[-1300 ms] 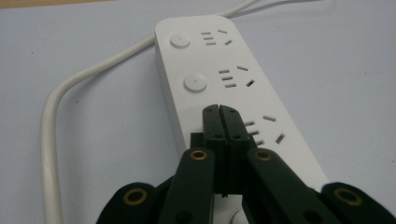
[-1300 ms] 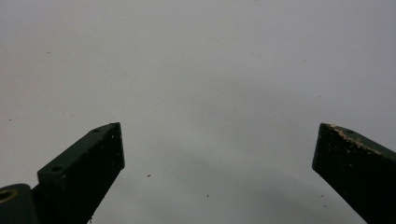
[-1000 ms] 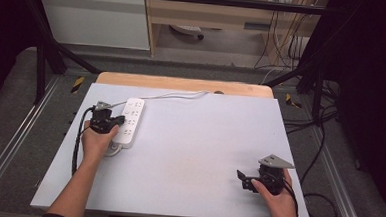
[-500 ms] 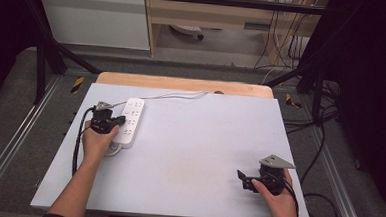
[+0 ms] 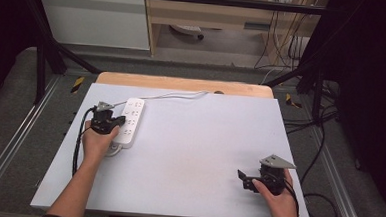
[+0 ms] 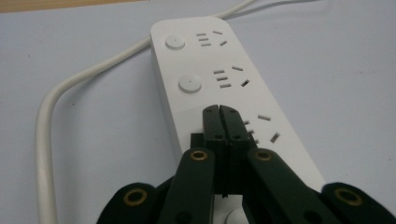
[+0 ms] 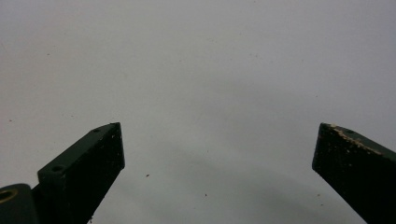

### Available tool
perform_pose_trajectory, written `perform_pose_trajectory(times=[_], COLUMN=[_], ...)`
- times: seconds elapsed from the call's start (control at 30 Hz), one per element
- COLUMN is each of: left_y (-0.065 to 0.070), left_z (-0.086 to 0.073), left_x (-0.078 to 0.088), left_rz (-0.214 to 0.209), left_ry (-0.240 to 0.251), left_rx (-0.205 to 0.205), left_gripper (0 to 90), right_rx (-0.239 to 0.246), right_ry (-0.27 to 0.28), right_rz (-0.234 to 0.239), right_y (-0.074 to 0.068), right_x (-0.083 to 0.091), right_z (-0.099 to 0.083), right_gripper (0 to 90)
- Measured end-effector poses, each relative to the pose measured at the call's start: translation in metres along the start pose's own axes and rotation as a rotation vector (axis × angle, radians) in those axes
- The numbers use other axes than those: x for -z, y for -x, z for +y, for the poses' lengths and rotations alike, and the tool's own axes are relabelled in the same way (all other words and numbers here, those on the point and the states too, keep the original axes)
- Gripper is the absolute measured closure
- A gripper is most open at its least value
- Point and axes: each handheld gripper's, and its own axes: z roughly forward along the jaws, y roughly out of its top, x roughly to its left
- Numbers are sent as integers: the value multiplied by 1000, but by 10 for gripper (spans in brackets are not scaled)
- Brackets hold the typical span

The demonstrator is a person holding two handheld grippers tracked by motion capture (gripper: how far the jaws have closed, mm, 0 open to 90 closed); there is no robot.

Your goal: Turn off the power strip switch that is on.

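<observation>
Overhead and gripper-mounted views of a two-handed tabletop scene. The left hand [image 5: 95, 142] reaches forward from the near edge with the forearm angled toward the table's left side, and carries the left gripper [image 5: 116, 120] low over the near end of a white power strip [image 5: 129, 121]. In the left gripper view its two black jaws are pressed together with nothing between them, their tips [image 6: 219, 112] lying over the strip's top face [image 6: 219, 79] just beside the nearest set of socket slots; whether the tips actually touch the plastic cannot be told. The power strip lies flat at the left of the pale grey table [image 5: 194, 143], its long axis running away from the person, and its white cord [image 5: 174, 94] curves off toward the wooden far edge.

The right hand [image 5: 279, 195] rests near the table's near right corner, holding the right gripper [image 5: 243, 180] level and pointed leftward across the bare surface, well apart from the strip. Its jaws stand wide apart and hold nothing, as the right gripper view confirms [image 7: 215, 154].

Compared with the frames of the preceding second, both hands, both grippers and the strip keep the same places.
</observation>
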Motion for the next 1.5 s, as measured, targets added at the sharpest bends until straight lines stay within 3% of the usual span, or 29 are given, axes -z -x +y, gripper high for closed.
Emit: perform_pose_trajectory(times=[0.23,0.37,0.83,1.13,1.43,1.5], left_y=[-4,-4,-3,-2,1,1], left_z=[1,1,2,5,7,8], left_x=[3,2,0,3,5,6], left_rz=[-32,-24,12,8,-2,-2], left_ry=[8,16,40,74,118,131], left_rx=[50,62,68,76,52,60], left_gripper=[900,900,900,900,741,671], right_rx=[0,1,-1,0,2,1], right_ry=[-2,2,7,7,8,9], right_rz=[4,3,5,4,3,3], right_y=[0,0,1,1,1,1], right_x=[-1,0,1,0,0,0], right_z=[0,0,1,1,1,1], right_gripper=[32,32,32,32,32,32])
